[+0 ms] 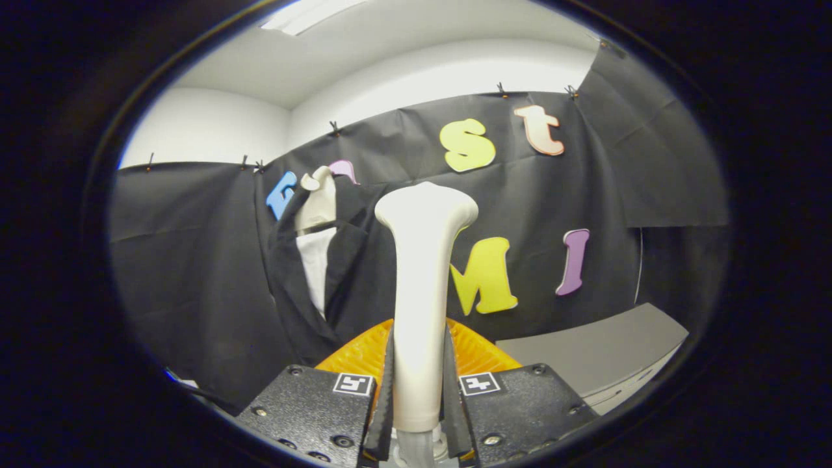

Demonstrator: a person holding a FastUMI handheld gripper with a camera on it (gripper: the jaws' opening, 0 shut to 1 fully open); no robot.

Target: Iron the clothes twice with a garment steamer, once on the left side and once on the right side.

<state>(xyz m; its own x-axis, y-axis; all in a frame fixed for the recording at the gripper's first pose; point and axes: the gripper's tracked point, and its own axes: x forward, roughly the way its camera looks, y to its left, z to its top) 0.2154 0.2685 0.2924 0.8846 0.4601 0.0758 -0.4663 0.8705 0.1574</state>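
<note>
I have the gripper (pixel 419 396) clamped on the steamer (pixel 422 286), upright at centre frame, with the dark jacket (pixel 338 279) hanging just left of it

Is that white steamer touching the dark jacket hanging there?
Apart. In the gripper view the steamer, clamped between the fingers, stands ahead of the jacket, booth wall showing past its head.

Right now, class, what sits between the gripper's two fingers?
In the gripper view, the steamer's pale handle stands upright between the fingers; both press on it. The dark jacket hangs beyond.
</note>
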